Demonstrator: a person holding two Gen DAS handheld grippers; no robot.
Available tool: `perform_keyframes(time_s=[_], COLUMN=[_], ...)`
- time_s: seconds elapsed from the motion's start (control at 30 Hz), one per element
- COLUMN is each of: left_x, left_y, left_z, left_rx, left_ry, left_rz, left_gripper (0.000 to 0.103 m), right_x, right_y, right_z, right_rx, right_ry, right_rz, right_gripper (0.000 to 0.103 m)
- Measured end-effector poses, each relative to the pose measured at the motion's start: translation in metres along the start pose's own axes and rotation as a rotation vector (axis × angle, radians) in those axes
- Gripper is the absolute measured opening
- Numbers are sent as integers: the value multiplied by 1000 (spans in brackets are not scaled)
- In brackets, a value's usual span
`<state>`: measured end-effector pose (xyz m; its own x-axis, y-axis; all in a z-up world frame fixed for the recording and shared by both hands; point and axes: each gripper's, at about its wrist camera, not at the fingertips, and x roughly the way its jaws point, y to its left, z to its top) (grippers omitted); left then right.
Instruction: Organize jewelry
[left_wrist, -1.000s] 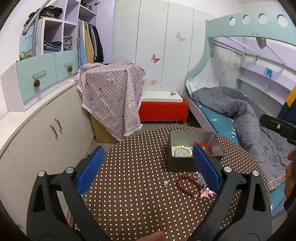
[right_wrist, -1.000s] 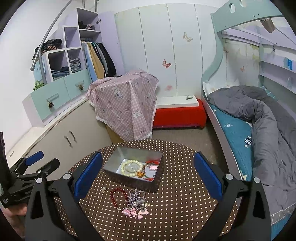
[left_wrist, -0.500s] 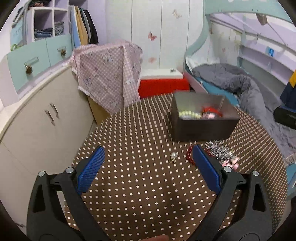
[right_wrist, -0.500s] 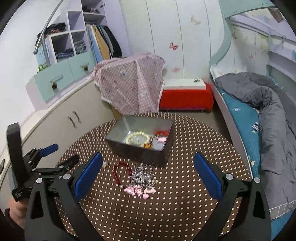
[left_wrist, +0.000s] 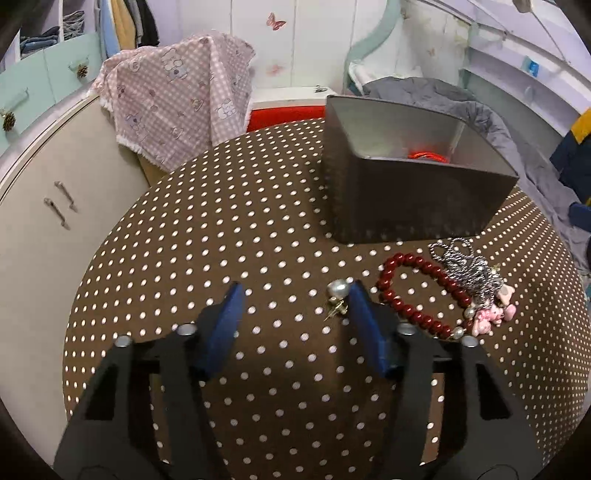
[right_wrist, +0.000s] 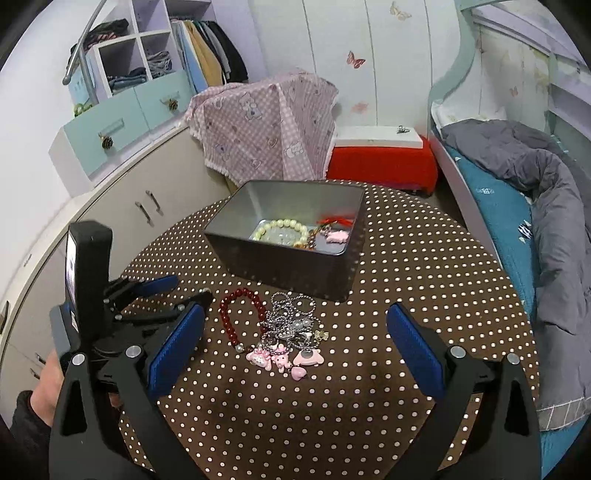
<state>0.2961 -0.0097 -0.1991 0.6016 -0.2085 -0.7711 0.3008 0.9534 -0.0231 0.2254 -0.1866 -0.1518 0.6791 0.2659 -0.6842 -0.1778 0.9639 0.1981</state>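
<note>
Earring (left_wrist: 337, 297) post-down toward camera, pearl against right finger of left gripper (left_wrist: 295, 290).

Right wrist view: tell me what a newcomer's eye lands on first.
The open metal tin at the middle of the polka-dot table draws the eye, with a pale green bead bracelet inside. Just in front of it on the cloth lie a dark red bead bracelet and, beside it, a tangle of silver chain with pink charms. At the left, the left gripper reaches low over the table.
</note>
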Motion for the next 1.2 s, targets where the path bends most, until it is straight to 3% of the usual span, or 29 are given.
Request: perform_keyframes(time_s=[0.03, 0.07, 0.1, 0.13, 0.3, 0.5, 0.57, 0.63, 0.67, 0.73, 0.87, 1.2], left_x=[1, 1, 0, 0, -10, -32, -38, -41, -42, -46, -51, -80], left_y=[-1, -2, -3, -3, 6, 19, 23, 26, 27, 29, 30, 20], left_z=[0, 0, 0, -1, -7, -13, -14, -15, -15, -17, -17, 1], left_rx=[7, 12, 17, 15, -15, -47, -59, -69, -73, -77, -83, -67], left_ry=[3, 2, -1, 0, -13, -43, -53, -57, -59, -63, -75, -154], left_rz=[-12, -20, -39, -57, -46, -15, -7, -5, -3, -5, -8, -31], left_gripper=[37, 33, 17, 10, 10, 11, 11, 11, 11, 11, 11, 11], right_x=[3, 6, 10, 14, 30, 58, 70, 85, 93, 92, 78, 4], right_y=[1, 3, 5, 8, 28, 54, 62, 67, 69, 72, 66, 29], right_z=[0, 0, -1, -1, -5, -6, -8, -10, -14, -17, -16, 17], right_rx=[-6, -10, -19, -29, -104, -219, -254, -284, -305, -335, -307, -115], right_ry=[4, 8, 16, 23, 55, 115, 145, 188, 213, 199, 198, 36], right_rz=[8, 13, 19, 22, 70, 144, 156, 132, 108, 88, 132, 350], right_gripper=[95, 95, 95, 95, 93, 59, 52, 36, 34, 6, 6, 6])
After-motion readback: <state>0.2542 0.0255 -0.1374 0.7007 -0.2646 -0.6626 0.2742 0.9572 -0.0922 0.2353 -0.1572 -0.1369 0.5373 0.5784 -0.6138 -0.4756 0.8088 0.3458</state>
